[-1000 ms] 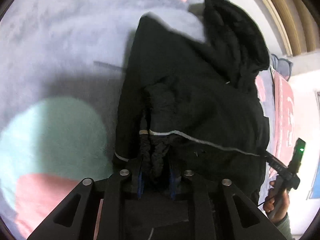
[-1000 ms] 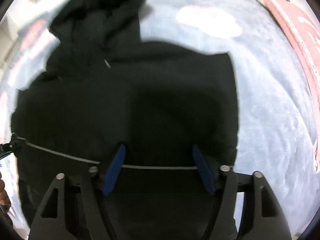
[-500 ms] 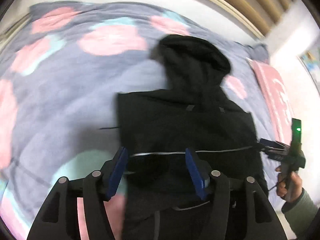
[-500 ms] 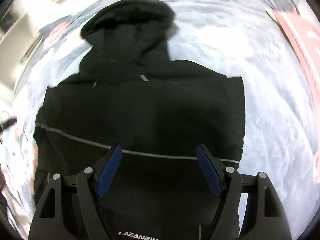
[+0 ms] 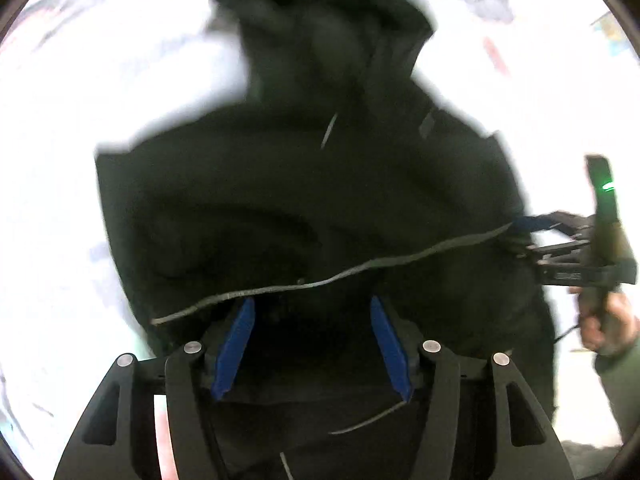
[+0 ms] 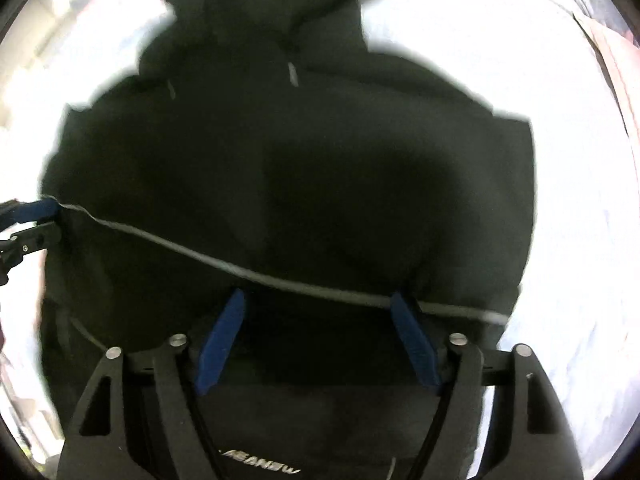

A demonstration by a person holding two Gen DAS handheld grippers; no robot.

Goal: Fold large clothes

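Observation:
A black hooded jacket (image 5: 304, 184) lies flat on the bed, hood at the far end, sleeves folded in, with a thin grey stripe (image 5: 360, 268) across it. It also fills the right wrist view (image 6: 320, 184). My left gripper (image 5: 312, 312) is open and empty, its blue pads just above the jacket's lower part near the stripe. My right gripper (image 6: 316, 304) is open and empty over the jacket's lower right part. The right gripper shows in the left wrist view (image 5: 532, 232) at the jacket's right edge, and the left gripper's fingertips (image 6: 36, 216) show at the jacket's left edge.
The bed cover (image 5: 80, 120) around the jacket is washed out white by glare. A pink cloth (image 6: 616, 64) lies at the far right edge of the bed. The person's hand (image 5: 604, 320) holds the right gripper's handle.
My left gripper let go of a bunched black sleeve and opened a second ago. Both grippers then moved closer and lower over the jacket, which now fills both views.

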